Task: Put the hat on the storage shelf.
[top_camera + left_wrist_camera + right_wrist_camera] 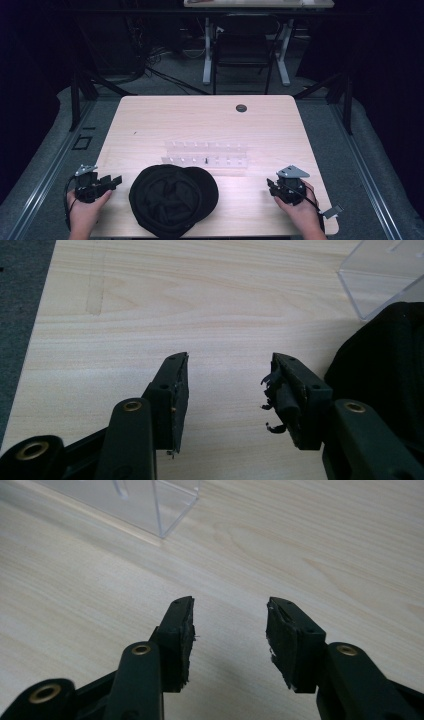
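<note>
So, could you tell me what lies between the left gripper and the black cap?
Nothing: in the left gripper view, bare wooden table separates the open left gripper from the black cap.

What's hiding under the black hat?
The black hat lies flat on the wooden table, so bare tabletop shows all around it. Whatever might be underneath is covered and cannot be seen. Just behind it stands a clear plastic rack.

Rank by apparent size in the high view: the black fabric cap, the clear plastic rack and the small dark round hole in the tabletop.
1. Black fabric cap, largest, though it lies nearest the camera.
2. Clear plastic rack, smaller in area, with faint edges.
3. Small dark round hole, smallest by far.
</note>
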